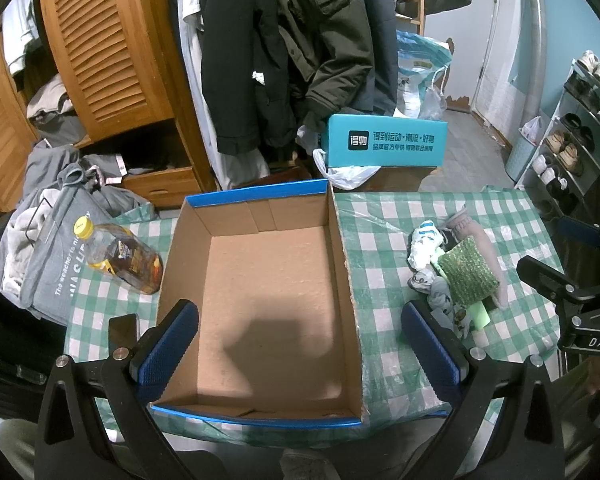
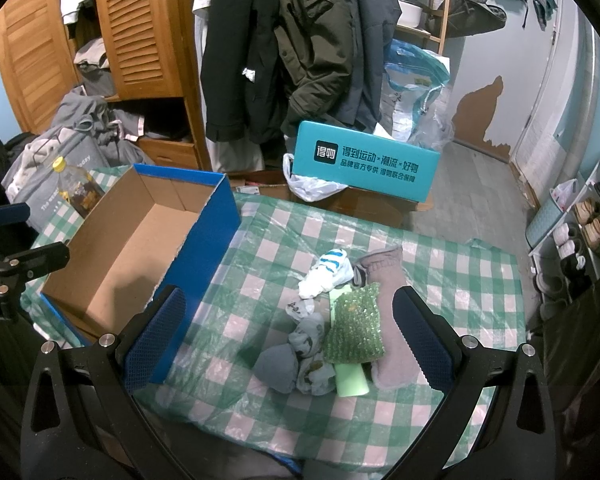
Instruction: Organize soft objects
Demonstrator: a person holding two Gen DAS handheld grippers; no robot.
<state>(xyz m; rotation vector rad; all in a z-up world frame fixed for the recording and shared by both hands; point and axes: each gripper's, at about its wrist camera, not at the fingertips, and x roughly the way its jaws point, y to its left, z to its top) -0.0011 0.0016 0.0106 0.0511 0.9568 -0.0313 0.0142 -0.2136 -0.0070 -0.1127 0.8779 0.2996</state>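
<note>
L wrist view: your left gripper [image 1: 298, 350] hangs over the near end of the box [image 1: 260, 292]. Fingers [image 1: 168, 344] spread wide, nothing between them. Box is open-topped cardboard w/ blue outer rim, bare inside, sitting on the desk [image 1: 384, 256] w/ green-white check cloth under clear plastic. Soft pile lies on the cloth to the R of the box, apart from it: white sock [image 1: 422, 248] w/ blue stripes at the far side, green sponge [image 1: 466, 278] on top, pink sock [image 1: 490, 256] along the R side, printed sock [image 1: 446, 304] nearest the R finger. Bottle [image 1: 120, 256] w/ yellow cap lies on its side, just L of the box. Your right gripper [image 1: 572, 292] shows at the R edge, past the pile; fingers not readable from here.

R wrist view: right gripper [image 2: 288, 334] hovers above the near part of the pile. Fingers [image 2: 422, 340] wide apart, empty, not touching anything. Between them: sponge [image 2: 354, 326] resting on a pale green tube [image 2: 352, 378] and partly on the pink sock [image 2: 392, 316]; printed sock [image 2: 312, 354] and a grey sock [image 2: 276, 366] just L of the sponge; white sock [image 2: 326, 272] further back. Box [image 2: 140, 248] stands to the L, blue wall facing the pile, nothing in it. Bottle [image 2: 76, 190] behind the box. Left gripper [image 2: 8, 264] at the L edge, beside the box. Teal carton [image 2: 364, 166] past the far desk [image 2: 460, 280] edge.
</note>
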